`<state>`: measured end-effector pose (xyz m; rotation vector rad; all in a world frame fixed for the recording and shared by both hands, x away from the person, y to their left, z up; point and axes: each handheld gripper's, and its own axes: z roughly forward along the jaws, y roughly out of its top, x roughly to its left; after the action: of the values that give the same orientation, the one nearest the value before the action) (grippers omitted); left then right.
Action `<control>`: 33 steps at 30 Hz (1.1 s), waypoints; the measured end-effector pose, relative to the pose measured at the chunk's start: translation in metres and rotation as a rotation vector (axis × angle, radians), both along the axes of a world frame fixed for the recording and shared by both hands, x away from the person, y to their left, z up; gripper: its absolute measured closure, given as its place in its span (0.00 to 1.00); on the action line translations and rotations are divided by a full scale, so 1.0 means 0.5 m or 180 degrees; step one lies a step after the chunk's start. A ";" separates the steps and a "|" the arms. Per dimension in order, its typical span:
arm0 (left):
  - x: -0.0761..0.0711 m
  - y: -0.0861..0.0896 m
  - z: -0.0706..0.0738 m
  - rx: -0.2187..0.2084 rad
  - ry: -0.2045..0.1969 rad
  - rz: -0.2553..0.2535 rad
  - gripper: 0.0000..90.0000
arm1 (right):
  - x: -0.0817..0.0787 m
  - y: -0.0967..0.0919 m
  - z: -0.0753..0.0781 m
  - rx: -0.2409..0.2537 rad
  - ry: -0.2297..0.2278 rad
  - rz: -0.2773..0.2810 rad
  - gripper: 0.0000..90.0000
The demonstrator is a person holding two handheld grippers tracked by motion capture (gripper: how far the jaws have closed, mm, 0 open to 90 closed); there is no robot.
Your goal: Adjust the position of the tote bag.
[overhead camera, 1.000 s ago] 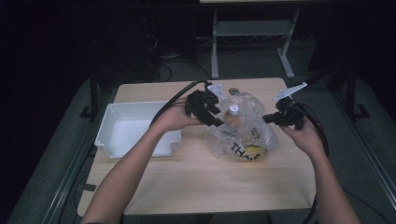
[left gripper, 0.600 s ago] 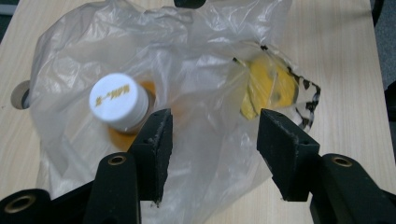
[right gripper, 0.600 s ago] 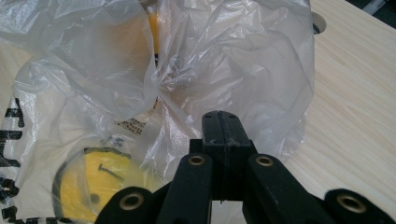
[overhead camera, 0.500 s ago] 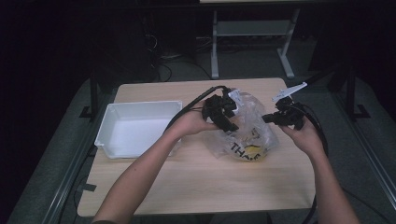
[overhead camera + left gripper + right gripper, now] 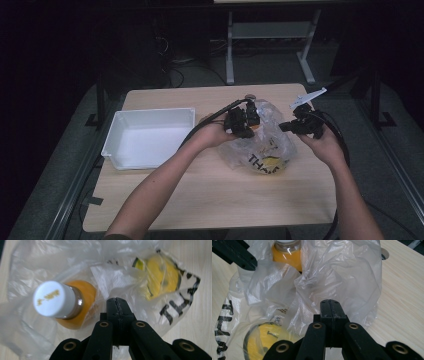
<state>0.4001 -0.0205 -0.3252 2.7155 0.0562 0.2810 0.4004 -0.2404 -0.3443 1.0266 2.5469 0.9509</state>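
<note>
Since a second ago, the left gripper (image 5: 243, 121) has slid right onto the clear plastic bag (image 5: 265, 145) mid-table, its jaws just closing on film. Inside stands an orange-juice bottle (image 5: 65, 305). Right gripper (image 5: 298, 125) pinches the bag's other edge.

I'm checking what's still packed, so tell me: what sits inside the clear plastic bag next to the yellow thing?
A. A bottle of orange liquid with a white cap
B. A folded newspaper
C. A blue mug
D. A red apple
A: through the plastic bag, the left gripper view shows a bottle of orange liquid with a white cap, beside the yellow thing.
</note>
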 end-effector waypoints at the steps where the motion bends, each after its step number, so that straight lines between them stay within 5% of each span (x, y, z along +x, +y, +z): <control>1: -0.001 0.001 -0.003 0.0027 0.0011 -0.0015 1.00 | 0.000 -0.001 0.000 0.0000 -0.0001 0.0002 1.00; 6: -0.001 0.021 -0.009 -0.0040 0.0087 0.0024 1.00 | -0.001 -0.007 -0.004 0.0016 0.0013 -0.0020 1.00; 10: -0.012 0.035 0.002 -0.0203 0.0089 0.0034 0.74 | -0.003 -0.011 -0.002 0.0018 0.0005 -0.0027 1.00; 15: -0.033 0.034 0.010 -0.0333 0.0139 -0.0047 0.60 | -0.003 -0.012 0.004 0.0020 -0.0006 -0.0043 1.00; 20: -0.039 0.023 -0.003 -0.0196 -0.0047 0.0032 0.55 | -0.001 -0.008 0.005 0.0005 -0.0019 -0.0027 1.00; 24: -0.036 0.010 -0.024 -0.0121 -0.0281 0.0186 0.59 | 0.000 -0.005 0.005 0.0021 -0.0008 -0.0031 1.00; 26: -0.036 0.004 -0.033 -0.0035 -0.0430 0.0220 0.69 | 0.001 -0.004 0.004 0.0019 -0.0020 -0.0027 1.00; 30: -0.029 0.003 -0.043 0.0025 -0.0455 0.0238 0.99 | 0.002 -0.003 0.003 0.0018 -0.0017 -0.0003 1.00; 33: -0.027 0.013 -0.042 0.0008 -0.0384 0.0221 1.00 | 0.000 -0.007 0.006 0.0025 -0.0039 -0.0007 1.00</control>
<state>0.3866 -0.0142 -0.3461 2.6966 0.1161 0.4647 0.4006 -0.2438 -0.3415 1.0223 2.5337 0.9643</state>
